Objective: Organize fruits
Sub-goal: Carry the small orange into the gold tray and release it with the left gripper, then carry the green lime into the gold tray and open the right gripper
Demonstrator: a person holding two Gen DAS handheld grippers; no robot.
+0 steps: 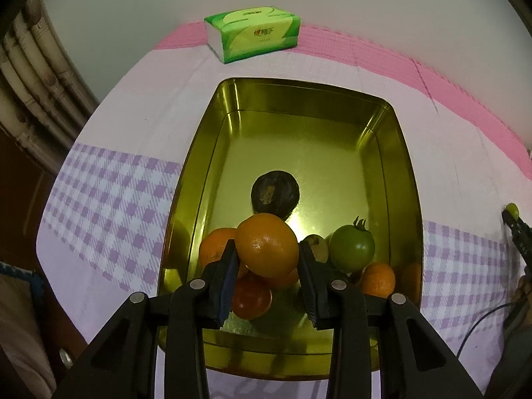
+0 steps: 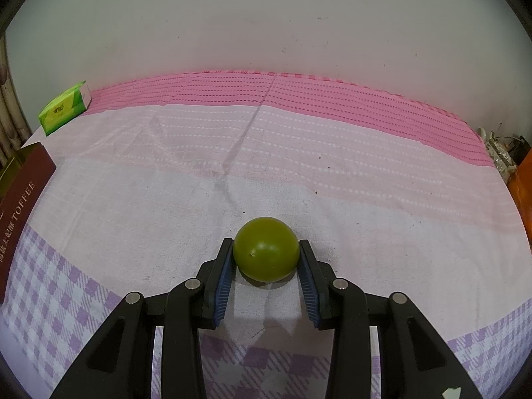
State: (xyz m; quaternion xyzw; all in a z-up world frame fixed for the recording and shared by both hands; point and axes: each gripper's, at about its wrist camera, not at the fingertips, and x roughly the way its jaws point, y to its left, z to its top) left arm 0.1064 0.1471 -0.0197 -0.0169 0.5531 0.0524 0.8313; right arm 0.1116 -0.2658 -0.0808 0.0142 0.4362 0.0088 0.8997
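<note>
Our left gripper is clenched on an orange, its two blue-padded fingers pressing the fruit's sides, and we hold it above the near end of a gold metal tray. In the tray beneath it lie a second orange at the left, a red-orange fruit just under the held one, a green tomato with its stalk on at the right, a small orange by the tray's right wall, and a pale fruit between the held orange and the tomato, too hidden for us to name. Farther in sits a dark brown fruit, perhaps an avocado.

Our right gripper grasps a smooth green fruit between its pads, low over the checked tablecloth, well apart from the tray's outer wall lettered TOFFEE at the far left. A green tissue pack lies beyond the tray, near the wall.
</note>
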